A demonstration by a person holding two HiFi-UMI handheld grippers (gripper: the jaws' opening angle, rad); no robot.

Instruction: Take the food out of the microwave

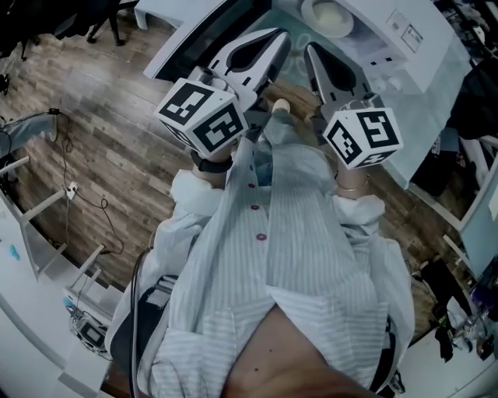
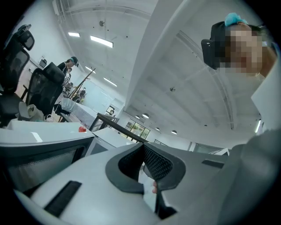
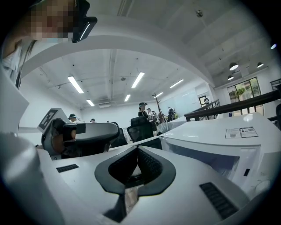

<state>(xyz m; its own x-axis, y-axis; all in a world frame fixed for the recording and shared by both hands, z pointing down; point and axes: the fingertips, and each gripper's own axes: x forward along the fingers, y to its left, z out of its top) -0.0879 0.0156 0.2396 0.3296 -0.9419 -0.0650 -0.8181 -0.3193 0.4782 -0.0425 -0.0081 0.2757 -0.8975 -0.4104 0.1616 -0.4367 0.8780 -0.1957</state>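
Observation:
The white microwave (image 1: 408, 50) stands at the top of the head view with its door (image 1: 191, 35) swung open to the left. Inside it lies a round pale dish of food (image 1: 331, 15), partly cut off by the frame edge. Both grippers point toward the opening from just in front of it. My left gripper (image 1: 278, 36) (image 2: 142, 146) is shut with nothing between its pads. My right gripper (image 1: 310, 49) (image 3: 137, 149) is also shut and empty. In the right gripper view the microwave (image 3: 228, 140) fills the right side, and the left gripper (image 3: 83, 136) shows at the left.
In the left gripper view the microwave's door (image 2: 44, 151), with a dark window, stands at the left. A wood-look floor (image 1: 117, 148) lies below, with white shelving (image 1: 47, 233) at the left. Office chairs and people stand far off in the room.

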